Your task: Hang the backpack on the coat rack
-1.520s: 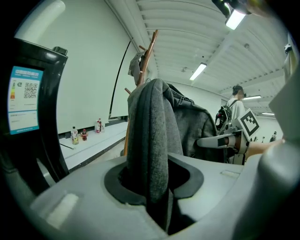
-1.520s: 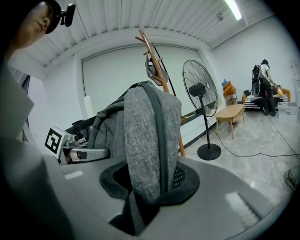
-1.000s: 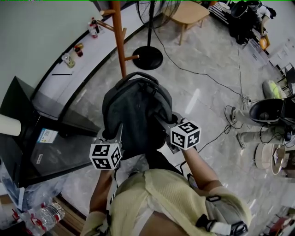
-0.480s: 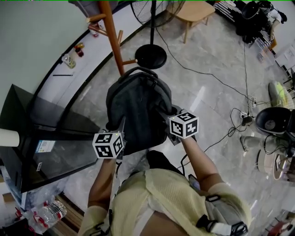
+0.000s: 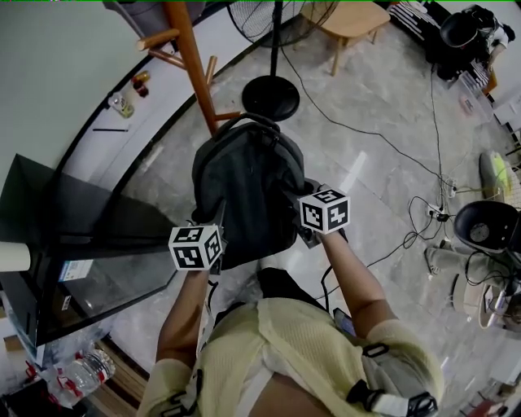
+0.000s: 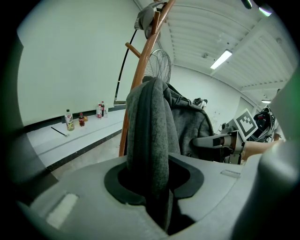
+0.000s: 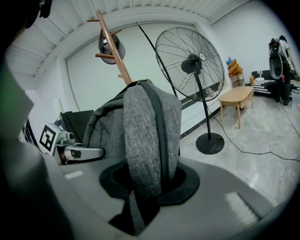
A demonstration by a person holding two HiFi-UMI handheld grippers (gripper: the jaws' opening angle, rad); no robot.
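A dark grey backpack (image 5: pixel 244 187) hangs in the air between my two grippers, just in front of the wooden coat rack (image 5: pixel 189 57). My left gripper (image 5: pixel 216 215) is shut on its left shoulder strap (image 6: pixel 152 131), which runs up between the jaws of that gripper (image 6: pixel 154 187). My right gripper (image 5: pixel 290 197) is shut on the right shoulder strap (image 7: pixel 150 136), pinched in the same way in the right gripper view (image 7: pixel 145 187). The rack's pole (image 6: pixel 145 61) with its pegs rises right behind the bag, and a cap hangs near its top (image 7: pixel 110 44).
A standing fan (image 7: pixel 190 63) has its round base (image 5: pixel 270 98) beside the rack. A wooden stool (image 5: pixel 346 20) stands further back. A black cabinet (image 5: pixel 73 236) is at the left. Cables (image 5: pixel 383 147) trail over the floor at the right, and small bottles (image 5: pixel 130 94) line the wall ledge.
Both grippers have carried the backpack forward, closer to the coat rack's pole. Both grips on the straps are unchanged.
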